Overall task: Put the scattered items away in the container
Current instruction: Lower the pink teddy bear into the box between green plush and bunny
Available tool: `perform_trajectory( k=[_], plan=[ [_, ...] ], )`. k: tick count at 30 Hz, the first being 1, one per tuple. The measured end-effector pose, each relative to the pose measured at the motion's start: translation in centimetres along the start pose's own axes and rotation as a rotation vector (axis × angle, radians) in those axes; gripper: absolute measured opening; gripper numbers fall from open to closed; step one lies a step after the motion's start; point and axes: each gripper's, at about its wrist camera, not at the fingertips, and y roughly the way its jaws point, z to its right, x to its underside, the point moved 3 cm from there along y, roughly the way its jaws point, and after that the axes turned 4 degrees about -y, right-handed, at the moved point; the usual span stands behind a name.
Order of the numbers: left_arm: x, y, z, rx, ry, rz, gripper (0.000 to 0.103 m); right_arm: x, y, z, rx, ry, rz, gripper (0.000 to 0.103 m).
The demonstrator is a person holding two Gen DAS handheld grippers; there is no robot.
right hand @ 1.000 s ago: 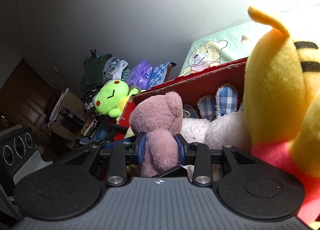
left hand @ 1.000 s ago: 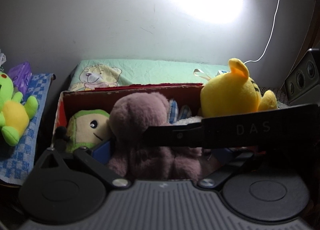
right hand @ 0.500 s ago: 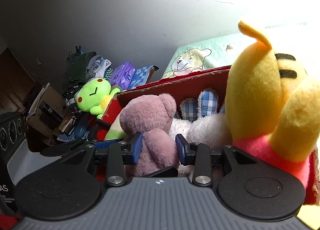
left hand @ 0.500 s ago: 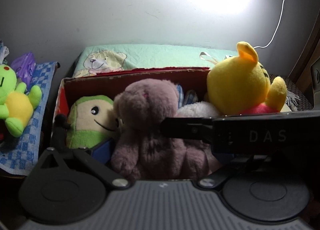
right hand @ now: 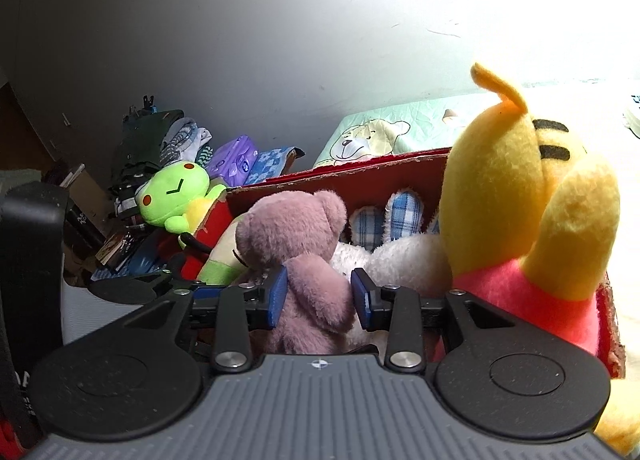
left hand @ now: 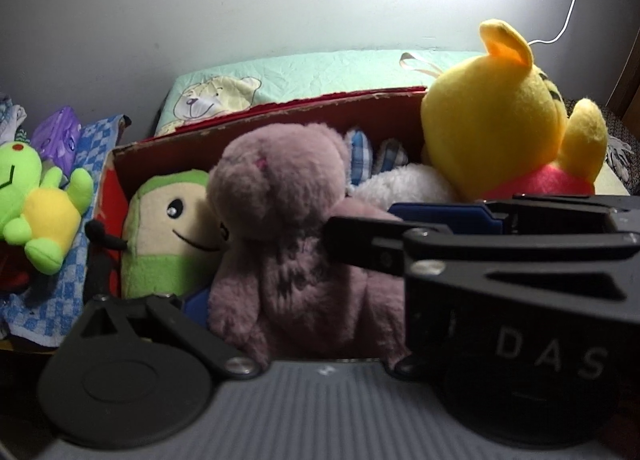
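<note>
In the left wrist view, the red cardboard box (left hand: 132,152) fills the middle of the frame, and the mauve teddy bear (left hand: 288,236) stands upright at its front, centre frame. To the left of the bear a green-and-cream doll (left hand: 168,228) leans against it; behind it lie a white plush with checked ears (left hand: 400,184) and, at upper right, a big yellow plush (left hand: 500,132). The right gripper (left hand: 360,236) reaches in from the right edge, one dark finger across the bear's body. Of the left gripper only the left finger shows at lower left, so I cannot tell how wide it stands. A lime green frog toy (left hand: 36,204) lies on a blue checked cloth (left hand: 48,308) at the left edge, outside the box. In the right wrist view, the right gripper (right hand: 318,298) is narrow, its blue pads (right hand: 278,296) pressed on both sides of the bear (right hand: 304,252), low in the centre. The yellow plush (right hand: 520,200) fills the right side, and the frog (right hand: 176,196) sits at centre left.
</note>
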Motion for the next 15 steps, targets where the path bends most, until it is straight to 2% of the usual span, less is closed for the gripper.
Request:
perform_trajectory(
  k=[5,15],
  plan=[
    [-0.4,0.2,0.2,-0.021,0.008,-0.036,0.102,-0.7,-1.1,0.3,-0.016,0.039,0.018,0.037],
    [-0.8,-0.9,0.9,-0.114,0.012,-0.07,0.102,-1.3,-3.0,-0.1,0.118,0.017,0.056,0.037]
  ],
)
